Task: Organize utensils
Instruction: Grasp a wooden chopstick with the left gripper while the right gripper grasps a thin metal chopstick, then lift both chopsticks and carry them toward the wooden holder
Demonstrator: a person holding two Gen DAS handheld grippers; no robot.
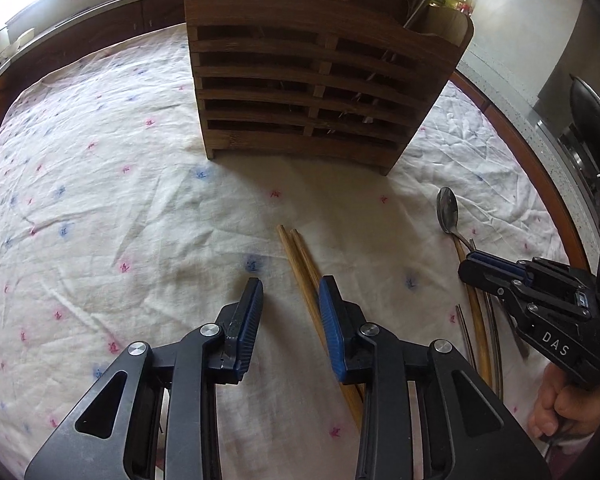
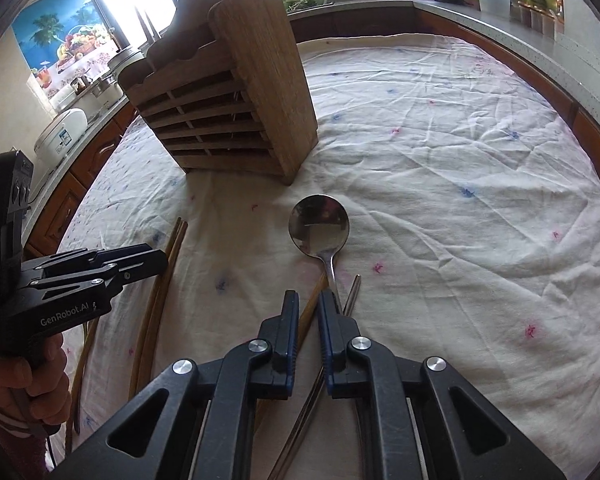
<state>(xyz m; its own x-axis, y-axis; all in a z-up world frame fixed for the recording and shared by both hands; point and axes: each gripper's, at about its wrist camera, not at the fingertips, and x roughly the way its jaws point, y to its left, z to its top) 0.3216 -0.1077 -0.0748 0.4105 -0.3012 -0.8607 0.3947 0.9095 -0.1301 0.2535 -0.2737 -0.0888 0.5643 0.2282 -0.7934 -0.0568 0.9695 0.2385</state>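
A slatted wooden utensil holder (image 1: pixel 300 80) stands on the cloth-covered table, with forks in its right compartment; it also shows in the right wrist view (image 2: pixel 228 96). My left gripper (image 1: pixel 290 292) is open and empty, with a pair of wooden chopsticks (image 1: pixel 300 260) lying under its right finger. My right gripper (image 2: pixel 308 304) is open with a narrow gap, low over a wooden chopstick (image 2: pixel 310 312), a metal spoon (image 2: pixel 319 226) and a metal chopstick (image 2: pixel 354 292). The spoon also shows in the left wrist view (image 1: pixel 448 210), as does the right gripper (image 1: pixel 476 264).
A white floral tablecloth (image 2: pixel 460 200) covers the round table. A counter (image 2: pixel 500 24) with a kettle, jars and bottles runs behind it. A rice cooker (image 2: pixel 60 132) sits on the left counter. A stove with a dark pan (image 1: pixel 592 120) is at the right.
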